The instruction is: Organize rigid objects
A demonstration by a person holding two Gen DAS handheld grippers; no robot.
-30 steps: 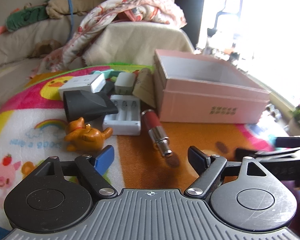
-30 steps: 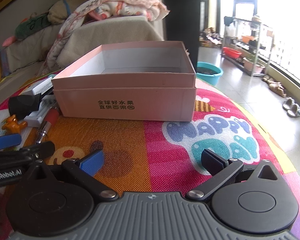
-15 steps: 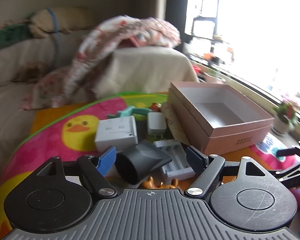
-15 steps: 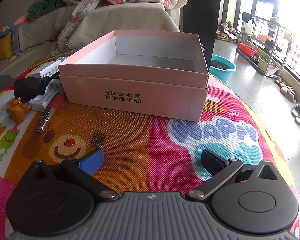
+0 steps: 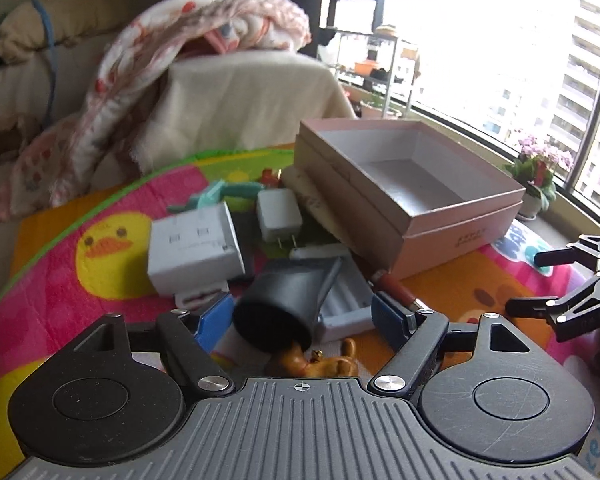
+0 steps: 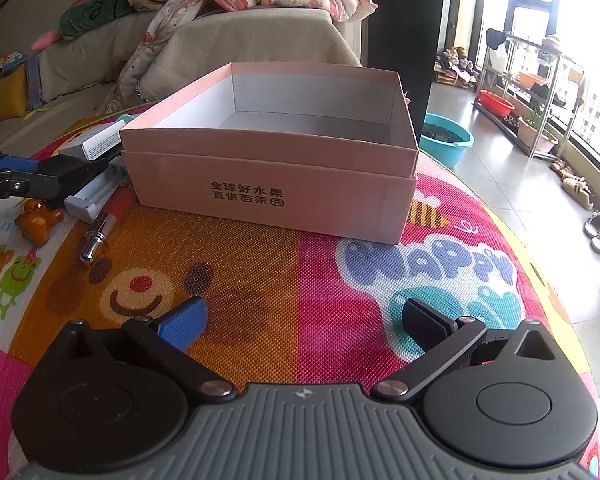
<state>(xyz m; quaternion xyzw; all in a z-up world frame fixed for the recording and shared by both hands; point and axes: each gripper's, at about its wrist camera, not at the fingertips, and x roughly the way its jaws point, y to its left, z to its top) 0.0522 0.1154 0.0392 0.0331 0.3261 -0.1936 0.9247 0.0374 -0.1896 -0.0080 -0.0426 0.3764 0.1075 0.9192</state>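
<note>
Two hand-held grippers, both pointed downward.
Left gripper at left, jaws spread wide; right gripper at right, jaws wide apart, empty.

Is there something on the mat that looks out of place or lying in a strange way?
Yes. The small items are heaped beside the pink box, which looks empty. The black nozzle lies tipped across the white battery holder, and the white carton leans on things beneath it.
</note>
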